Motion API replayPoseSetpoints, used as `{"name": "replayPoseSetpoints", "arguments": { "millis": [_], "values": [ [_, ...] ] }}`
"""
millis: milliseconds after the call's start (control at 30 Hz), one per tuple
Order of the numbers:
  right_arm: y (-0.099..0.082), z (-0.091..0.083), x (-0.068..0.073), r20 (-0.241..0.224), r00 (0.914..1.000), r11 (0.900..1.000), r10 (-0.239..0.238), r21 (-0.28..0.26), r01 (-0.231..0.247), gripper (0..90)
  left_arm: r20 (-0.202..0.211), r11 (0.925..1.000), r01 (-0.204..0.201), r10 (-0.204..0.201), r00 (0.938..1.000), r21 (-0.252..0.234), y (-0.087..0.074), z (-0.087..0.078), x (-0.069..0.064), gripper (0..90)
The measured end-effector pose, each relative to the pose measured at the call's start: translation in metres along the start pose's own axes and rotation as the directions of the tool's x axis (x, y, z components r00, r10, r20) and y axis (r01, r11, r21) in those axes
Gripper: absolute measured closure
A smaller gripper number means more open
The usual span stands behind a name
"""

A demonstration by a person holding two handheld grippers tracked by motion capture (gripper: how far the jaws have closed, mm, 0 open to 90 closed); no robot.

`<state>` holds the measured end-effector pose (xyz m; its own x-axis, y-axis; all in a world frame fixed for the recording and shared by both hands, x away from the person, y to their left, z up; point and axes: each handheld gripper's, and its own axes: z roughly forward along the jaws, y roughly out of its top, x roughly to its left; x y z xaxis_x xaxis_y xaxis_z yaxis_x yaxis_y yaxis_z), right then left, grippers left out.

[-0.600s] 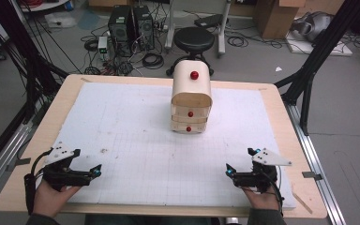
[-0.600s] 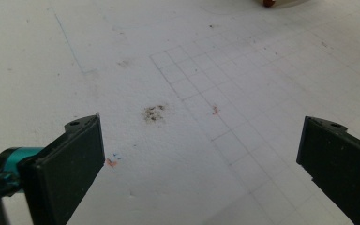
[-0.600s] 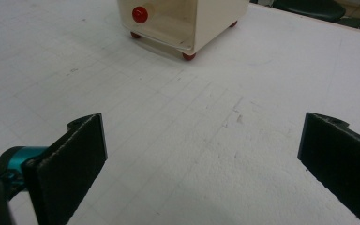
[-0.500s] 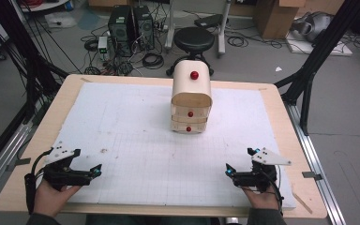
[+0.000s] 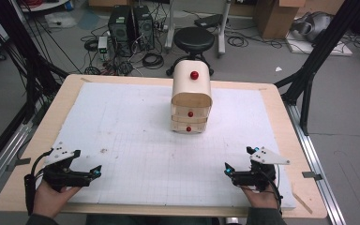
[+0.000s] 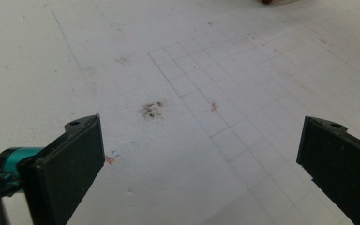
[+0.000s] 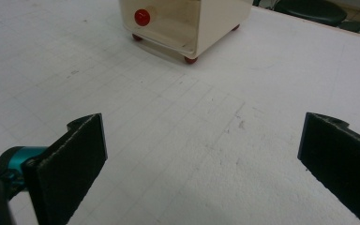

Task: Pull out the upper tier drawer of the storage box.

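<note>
A small cream wooden drawer cabinet point(image 5: 191, 98) with red knobs stands at the middle back of the white gridded mat point(image 5: 136, 140); its lower part with one red knob point(image 7: 142, 17) lies ahead in the right gripper view. My left gripper point(image 5: 93, 172) rests low at the near left corner of the mat, jaws wide apart with only bare mat point(image 6: 201, 140) between them. At the near right my right gripper point(image 5: 238, 164) is held by a hand, open and empty, pointing toward the cabinet from well short of it.
The mat lies on a wooden table point(image 5: 65, 101) with black frame legs at the sides. A dark smudge point(image 6: 152, 109) marks the mat ahead of the left gripper. Beyond the table stand a black stool point(image 5: 194, 40), computer towers point(image 5: 129, 23) and cables on the floor.
</note>
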<state>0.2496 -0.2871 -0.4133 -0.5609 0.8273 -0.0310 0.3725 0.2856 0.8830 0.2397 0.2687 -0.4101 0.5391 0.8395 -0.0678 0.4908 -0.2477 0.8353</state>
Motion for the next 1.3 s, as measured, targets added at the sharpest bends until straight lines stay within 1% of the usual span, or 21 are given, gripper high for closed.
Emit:
{"name": "replayPoseSetpoints", "arguments": {
  "millis": [167,233,300,467,633,667,700,733,800,833,867,933,967,1067,1100,1133,1167,1233,1300],
  "values": [
    [0.001,0.0,0.0,0.001,1.0,1.0,-0.005,0.003,0.005,0.3,0.003,1.0,-0.004,0.004,1.0,0.005,0.0,0.001,0.0,1.7],
    [0.001,-0.001,0.001,0.019,0.9998,1.0,-0.001,0.008,0.001,0.3,0.004,1.0,0.001,-0.001,1.0,0.001,0.0,0.001,0.0,1.7],
    [0.002,-0.002,0.001,0.024,0.9997,0.9999,0.008,0.007,-0.008,0.3,0.006,1.0,-0.001,0.001,1.0,0.003,0.001,0.001,0.0,1.7],
    [0.004,-0.003,0.003,0.038,0.9993,1.0,0.004,0.004,-0.004,0.3,0.008,1.0,-0.003,0.003,1.0,0.001,0.001,0.002,0.0,1.7],
    [0.008,-0.002,0.007,0.036,0.9993,0.9999,0.012,0.007,-0.012,0.4,0.01,1.0,0.001,-0.001,1.0,-0.001,0.0,0.001,-0.001,1.7],
    [0.011,0.0,0.011,0.031,0.9993,0.9997,0.022,0.006,-0.023,0.4,0.011,1.0,0.0,0.0,0.9999,0.0,0.0,0.0,-0.001,1.7],
    [0.011,0.0,0.011,0.031,0.9993,0.9997,0.022,0.006,-0.023,0.4,0.012,1.0,-0.001,0.001,0.9999,0.0,0.0,0.0,-0.002,1.7],
    [0.014,0.002,0.015,0.021,0.9993,0.9994,0.032,0.009,-0.032,0.4,0.012,1.0,0.001,-0.001,0.9999,-0.003,0.0,0.0,-0.002,1.7],
    [0.017,0.004,0.019,0.025,0.9996,0.9998,0.016,0.014,-0.016,0.4,0.013,1.0,0.0,0.0,0.9999,-0.003,0.0,0.0,-0.002,1.7],
    [0.019,0.006,0.021,0.028,0.9994,0.9997,0.018,0.019,-0.019,0.4,0.012,1.0,-0.003,0.003,0.9999,-0.001,0.0,-0.001,-0.001,1.7],
    [0.02,0.007,0.022,0.031,0.9994,0.9997,0.017,0.018,-0.017,0.4,0.011,1.0,0.003,-0.003,0.9999,-0.004,0.0,-0.001,0.0,1.7],
    [0.021,0.007,0.024,0.029,0.9994,0.9998,0.019,0.012,-0.019,0.4,0.009,1.0,0.005,-0.005,0.9999,-0.006,-0.001,-0.002,0.0,1.7],
    [0.024,0.01,0.027,0.039,0.9991,0.9998,0.018,0.004,-0.018,0.4,0.011,1.0,0.004,-0.004,0.9999,-0.006,-0.001,-0.003,0.001,1.7],
    [0.027,0.012,0.031,0.037,0.999,0.9997,0.025,-0.008,-0.025,0.4,0.011,0.9999,0.012,-0.012,0.9999,-0.009,-0.002,-0.003,0.001,1.7],
    [0.031,0.014,0.036,0.048,0.9978,0.9989,0.045,-0.015,-0.044,0.5,0.011,0.9999,0.007,-0.007,0.9999,-0.007,-0.002,-0.004,0.001,1.7],
    [0.031,0.014,0.036,0.048,0.9978,0.9989,0.045,-0.015,-0.044,0.5,0.011,0.9999,0.007,-0.007,0.9999,-0.007,-0.002,-0.004,0.001,1.7],
    [0.036,0.017,0.04,0.055,0.9972,0.9986,0.05,-0.021,-0.049,0.5,0.01,0.9999,0.007,-0.007,0.9999,-0.009,-0.002,-0.004,0.001,1.7],
    [0.041,0.019,0.045,0.074,0.9955,0.9977,0.06,-0.035,-0.058,0.5,0.011,0.9999,0.007,-0.007,0.9999,-0.01,-0.002,-0.004,0.001,1.7],
    [0.047,0.023,0.048,0.082,0.9942,0.9966,0.07,-0.048,-0.067,0.5,0.01,0.9999,0.007,-0.007,0.9999,-0.012,-0.002,-0.004,0.001,1.7]
  ]
}}
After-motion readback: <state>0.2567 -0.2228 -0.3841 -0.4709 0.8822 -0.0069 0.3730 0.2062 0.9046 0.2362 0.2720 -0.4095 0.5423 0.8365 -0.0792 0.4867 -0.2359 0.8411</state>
